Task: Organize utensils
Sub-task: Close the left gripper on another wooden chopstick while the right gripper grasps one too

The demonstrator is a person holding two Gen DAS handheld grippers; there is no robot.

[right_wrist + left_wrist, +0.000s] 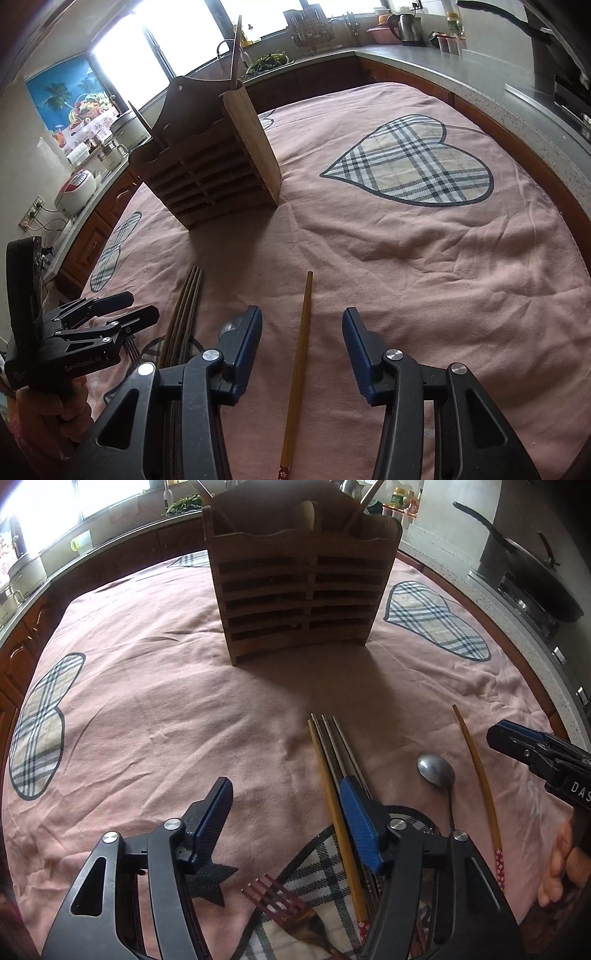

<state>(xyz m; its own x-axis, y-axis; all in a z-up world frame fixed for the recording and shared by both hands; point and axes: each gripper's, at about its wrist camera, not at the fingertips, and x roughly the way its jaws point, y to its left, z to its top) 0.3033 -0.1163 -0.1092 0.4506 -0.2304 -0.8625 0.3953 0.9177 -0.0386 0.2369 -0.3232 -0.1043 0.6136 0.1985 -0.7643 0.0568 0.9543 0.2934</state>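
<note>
Lying on the pink cloth (pixel 155 709) in front of the wooden holder (pixel 301 602) are the utensils: a bundle of chopsticks (pixel 332 753), a metal spoon (pixel 436 770), a single yellow chopstick (pixel 301 339) to the right of the spoon, and a dark red fork (pixel 275 899) nearest to the camera. The left gripper (pixel 286 821) points steeply down over the bundle. Its jaws are partly open and hold nothing; the right blue pad lies over the chopsticks, the left one is apart from them. The right gripper (pixel 303 347) is also tilted down, jaws partly open, with the single chopstick between them but not pressed. A hand (pixel 563 867) holds its handle at the right edge.
</note>
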